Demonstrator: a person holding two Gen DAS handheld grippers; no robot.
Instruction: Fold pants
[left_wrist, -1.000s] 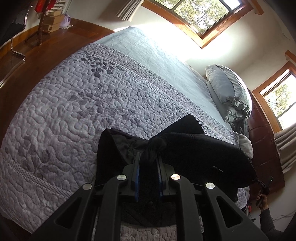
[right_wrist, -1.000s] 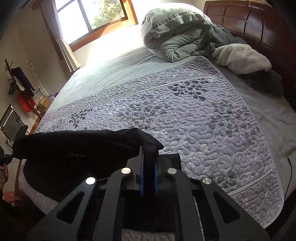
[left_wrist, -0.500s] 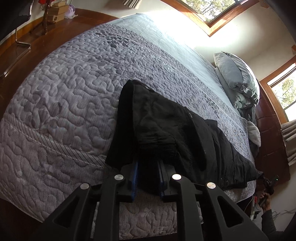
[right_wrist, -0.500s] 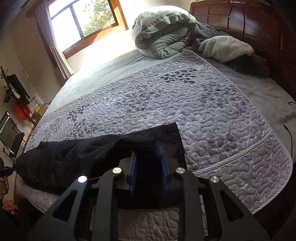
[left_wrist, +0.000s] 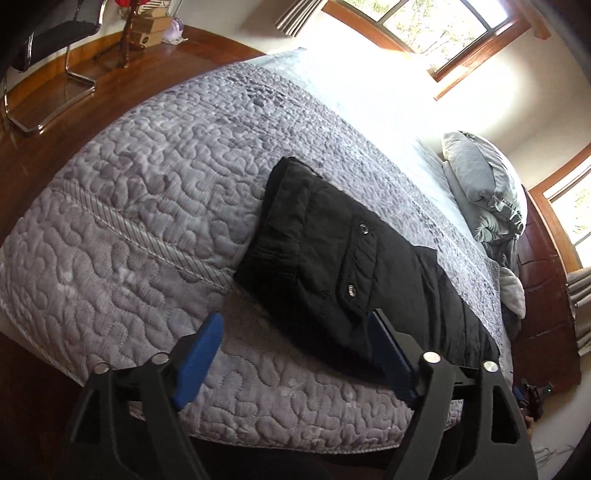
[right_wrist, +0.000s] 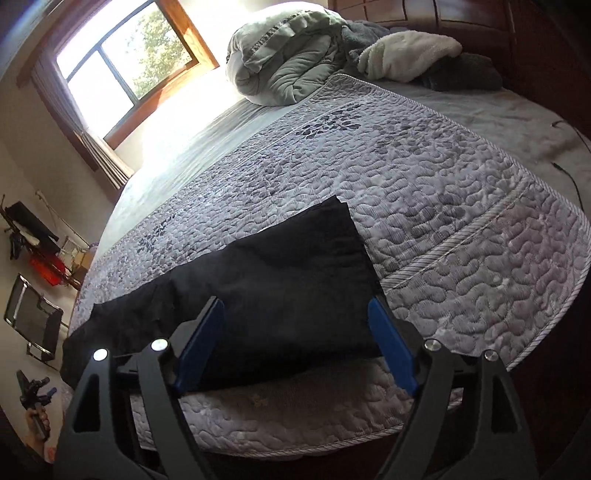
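Jaws of our left gripper (left_wrist: 295, 354) and right gripper (right_wrist: 295, 339) gape wide, empty; black cargo pants (left_wrist: 354, 266) look soft, limp; we'd pinch layered edges.

Home bedroom: big bed w/ quilted grey bedspread (left_wrist: 140, 206), bundled duvet (right_wrist: 284, 62) by dark wood headboard (right_wrist: 535, 40), wood-framed window (right_wrist: 133, 62), wood floor (left_wrist: 122, 88).

No readable text, label, brand or number is showing anywhere, not on the black pants (left_wrist: 332, 258) or the quilt (left_wrist: 147, 206) beneath them.
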